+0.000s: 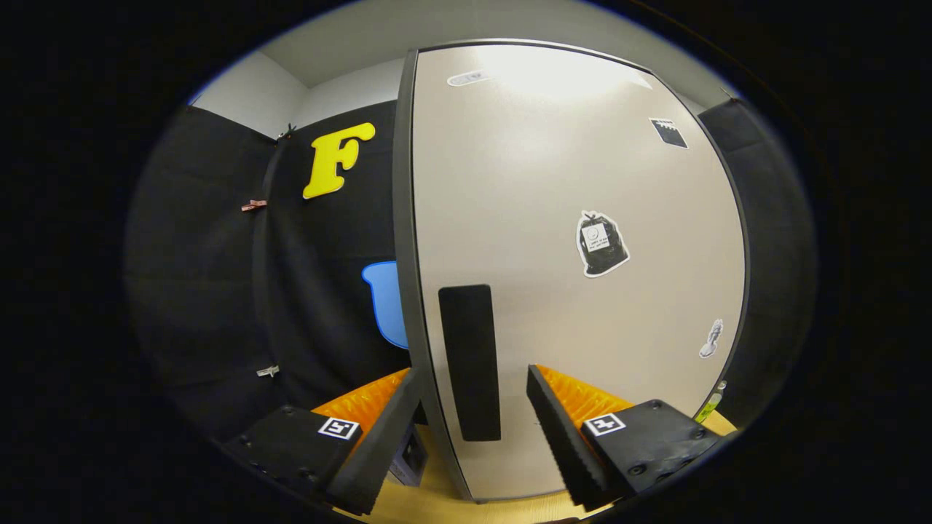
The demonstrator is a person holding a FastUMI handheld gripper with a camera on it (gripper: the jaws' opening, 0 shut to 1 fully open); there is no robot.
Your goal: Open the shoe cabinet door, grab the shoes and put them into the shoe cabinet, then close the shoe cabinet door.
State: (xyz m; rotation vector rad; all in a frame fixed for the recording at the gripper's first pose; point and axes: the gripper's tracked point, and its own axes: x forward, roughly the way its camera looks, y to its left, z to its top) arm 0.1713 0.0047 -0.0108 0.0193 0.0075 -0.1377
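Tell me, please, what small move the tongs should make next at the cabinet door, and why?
Probably ease forward and close on the black handle pad. The tongs are open, the pad and the door's left edge sit between the fingers, and neither finger presses it yet, so nothing can pull the door.

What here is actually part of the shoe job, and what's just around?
Part of the job: cabinet door, its dark handle strip, the gripper, open, fingers either side of the handle.

Just around: stickers on the door, clips on the cloth wall.
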